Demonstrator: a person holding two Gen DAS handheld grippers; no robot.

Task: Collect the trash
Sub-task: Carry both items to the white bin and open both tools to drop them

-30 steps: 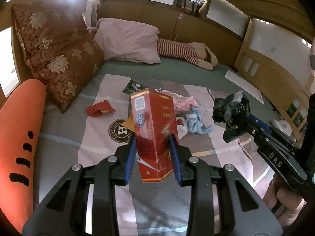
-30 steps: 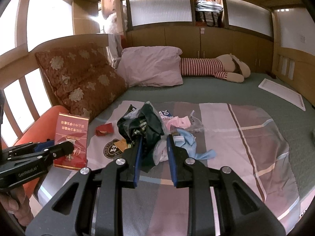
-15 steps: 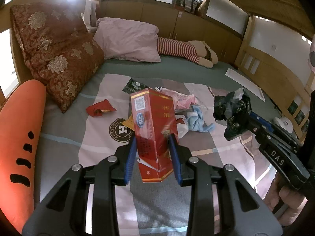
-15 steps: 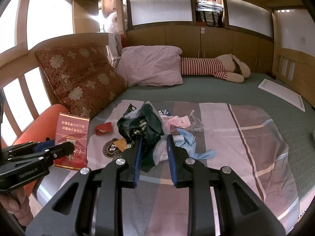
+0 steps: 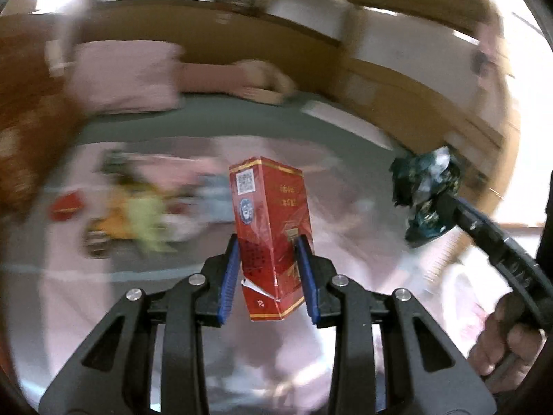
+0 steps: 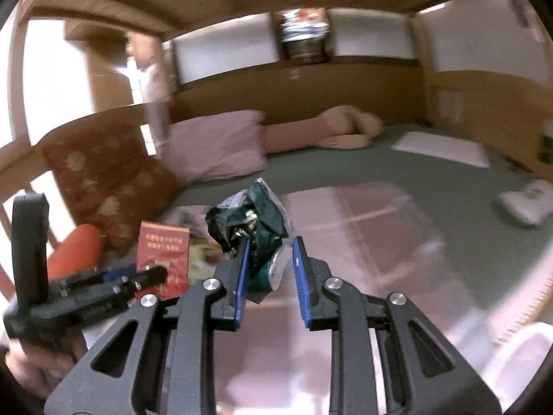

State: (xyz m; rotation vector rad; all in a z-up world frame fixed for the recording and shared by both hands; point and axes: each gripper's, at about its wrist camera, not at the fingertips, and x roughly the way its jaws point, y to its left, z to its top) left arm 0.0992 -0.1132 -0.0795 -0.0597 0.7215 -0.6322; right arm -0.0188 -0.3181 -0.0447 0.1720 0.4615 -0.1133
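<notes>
My left gripper [image 5: 268, 245] is shut on a tall red cigarette carton [image 5: 271, 221] and holds it upright above the bed; the carton also shows in the right wrist view [image 6: 164, 256]. My right gripper [image 6: 269, 245] is shut on a crumpled dark green wrapper [image 6: 250, 219], also seen at the right of the left wrist view [image 5: 427, 193]. More trash lies blurred on the pink checked blanket [image 5: 103, 297]: a red scrap [image 5: 65, 205] and a yellow-green heap [image 5: 134, 221].
Pink pillow [image 6: 221, 145], dark red flowered cushion [image 6: 103, 180], an orange bolster [image 6: 74, 252] and a striped plush toy [image 6: 331, 131] lie on the bed. A white flat board [image 6: 442, 147] lies at the right. Wooden rails enclose the bed.
Both views are now blurred and swung to the right; both grippers have pulled back from the trash heap, still holding the carton and the wrapper.
</notes>
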